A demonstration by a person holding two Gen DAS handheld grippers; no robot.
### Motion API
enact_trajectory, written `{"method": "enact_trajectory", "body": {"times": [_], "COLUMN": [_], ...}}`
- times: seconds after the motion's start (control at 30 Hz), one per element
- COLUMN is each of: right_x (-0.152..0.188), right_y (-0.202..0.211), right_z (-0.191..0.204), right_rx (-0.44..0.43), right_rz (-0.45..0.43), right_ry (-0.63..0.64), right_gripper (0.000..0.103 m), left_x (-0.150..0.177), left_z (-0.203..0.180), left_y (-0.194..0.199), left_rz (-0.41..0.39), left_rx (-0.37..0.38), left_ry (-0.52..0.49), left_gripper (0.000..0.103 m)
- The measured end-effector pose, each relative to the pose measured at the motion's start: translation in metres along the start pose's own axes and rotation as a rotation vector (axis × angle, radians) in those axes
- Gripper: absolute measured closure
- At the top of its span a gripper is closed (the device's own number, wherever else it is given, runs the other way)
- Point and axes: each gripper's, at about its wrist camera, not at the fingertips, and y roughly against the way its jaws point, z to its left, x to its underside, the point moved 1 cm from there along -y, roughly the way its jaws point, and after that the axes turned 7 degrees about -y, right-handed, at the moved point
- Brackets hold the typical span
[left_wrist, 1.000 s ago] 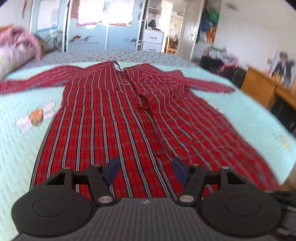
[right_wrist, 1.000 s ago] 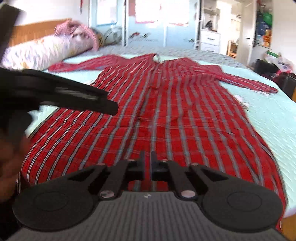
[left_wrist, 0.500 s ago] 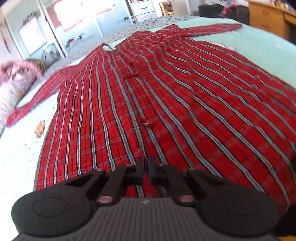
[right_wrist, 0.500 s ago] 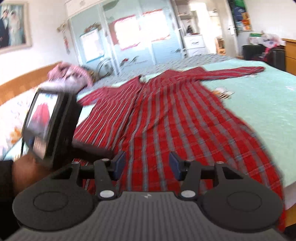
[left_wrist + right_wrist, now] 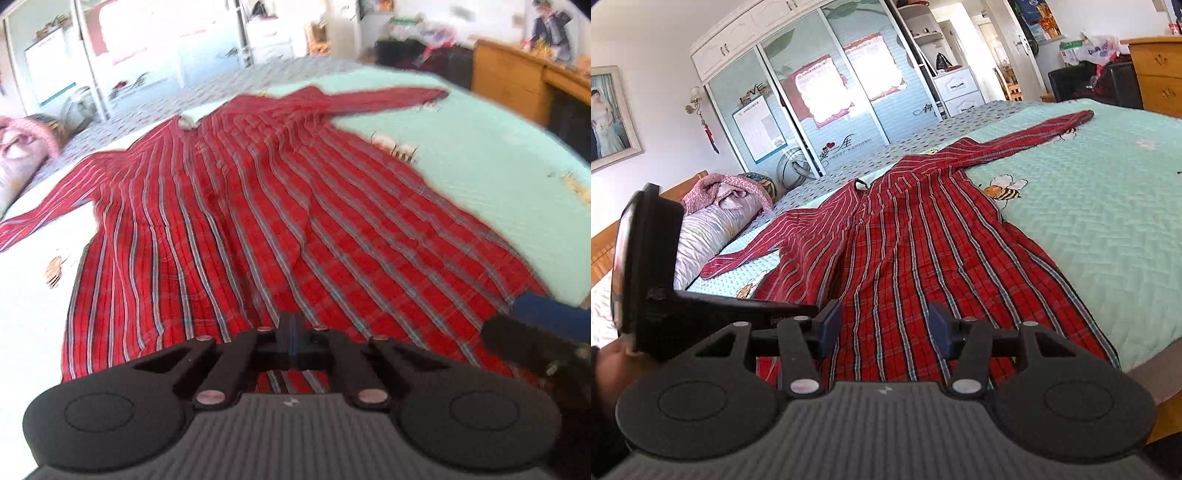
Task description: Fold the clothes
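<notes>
Bedspread [image 5: 1089, 206] lies open right of the red plaid dress [image 5: 905, 258]. Pillows [image 5: 709, 229] crowd its left side; the left gripper [image 5: 798, 314] flanks the near hem.

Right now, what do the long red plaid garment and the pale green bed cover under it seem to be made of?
Red plaid garment: thin woven cloth, probably cotton, matte; it wrinkles softly and lies flat.
Pale green bed cover: quilted fabric, matte; stitched zigzag lines and printed bees show.

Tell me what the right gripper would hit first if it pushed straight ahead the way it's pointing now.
Most likely the red plaid garment spread on the bed. The right gripper stands open just above its hem and is tilted slightly down, so it should meet the cloth not far ahead, though depth is hard to judge.
</notes>
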Motion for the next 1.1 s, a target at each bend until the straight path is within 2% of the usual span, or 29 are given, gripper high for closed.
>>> {"method": "enact_trajectory", "body": {"times": [0.07, 0.2, 0.33, 0.47, 0.53, 0.63, 0.73, 0.77, 0.8, 0.87, 1.03, 1.1], "right_x": [-0.002, -0.003, 0.007, 0.03, 0.045, 0.06, 0.069, 0.072, 0.075, 0.081, 0.094, 0.095], "right_y": [0.001, 0.0, -0.009, -0.022, -0.029, -0.038, -0.048, -0.053, -0.059, -0.068, -0.077, -0.083], "right_z": [-0.001, -0.002, 0.008, 0.029, 0.041, 0.049, 0.049, 0.048, 0.047, 0.043, 0.026, 0.021], "right_rx": [0.001, -0.013, -0.099, -0.233, -0.246, -0.238, -0.232, -0.231, -0.229, -0.23, -0.176, -0.184], "right_rz": [-0.009, 0.004, 0.122, 0.296, 0.361, 0.411, 0.446, 0.467, 0.491, 0.553, 0.585, 0.596], "right_ry": [-0.002, 0.012, 0.055, 0.119, 0.179, 0.215, 0.189, 0.17, 0.149, 0.092, 0.002, -0.061], "right_gripper": [0.049, 0.046, 0.045, 0.046, 0.047, 0.051, 0.054, 0.058, 0.069, 0.076, 0.077, 0.076], "left_x": [0.011, 0.032, 0.053, 0.07, 0.073, 0.078, 0.083, 0.085, 0.086, 0.09, 0.1, 0.106], "left_z": [0.006, 0.01, 0.023, 0.043, 0.051, 0.058, 0.064, 0.065, 0.066, 0.069, 0.078, 0.081], "left_y": [-0.008, 0.021, 0.048, 0.063, 0.069, 0.08, 0.086, 0.086, 0.087, 0.088, 0.09, 0.088], "left_rz": [0.054, 0.021, 0.02, 0.011, -0.006, -0.037, -0.058, -0.061, -0.064, -0.072, -0.094, -0.093], "left_rx": [-0.016, -0.013, -0.025, -0.06, -0.068, -0.073, -0.064, -0.059, -0.054, -0.042, -0.024, -0.012], "left_ry": [0.053, 0.065, 0.065, 0.104, 0.124, 0.139, 0.154, 0.158, 0.161, 0.172, 0.215, 0.235], "left_gripper": [0.103, 0.099, 0.097, 0.097, 0.097, 0.094, 0.082, 0.082, 0.082, 0.081, 0.075, 0.075]}}
